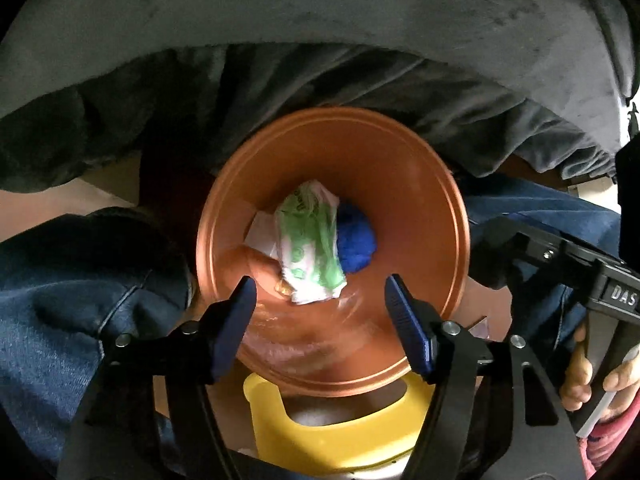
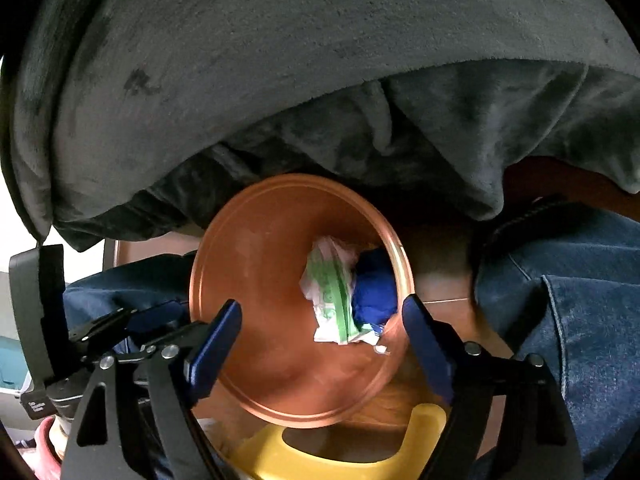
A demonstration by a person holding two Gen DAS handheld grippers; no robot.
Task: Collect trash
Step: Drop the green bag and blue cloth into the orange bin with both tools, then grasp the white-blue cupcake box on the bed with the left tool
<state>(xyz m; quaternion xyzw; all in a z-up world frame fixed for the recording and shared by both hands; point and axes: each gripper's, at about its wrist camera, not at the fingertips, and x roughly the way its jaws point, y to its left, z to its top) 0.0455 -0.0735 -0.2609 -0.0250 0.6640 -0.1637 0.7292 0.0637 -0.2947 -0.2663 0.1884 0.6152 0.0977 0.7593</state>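
While both cameras look down into an orange bin [image 1: 420,200], the left tongs [image 1: 320,292] and right tongs [image 2: 322,316] hang spread wide over its mouth with nothing between their blue pads [image 1: 404,320]. At the bottom of the bin lie a crumpled green-and-white wrapper [image 1: 310,248] and, touching it, a blue wad [image 1: 356,242]. A yellow plastic piece [image 1: 340,440] sits just below the rim, and a grey blanket [image 2: 320,60] drapes behind, with jeans [image 2: 580,320] on either side.

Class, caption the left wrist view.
Open left gripper above round orange plastic bin holding green-white crumpled wrapper and blue wad.
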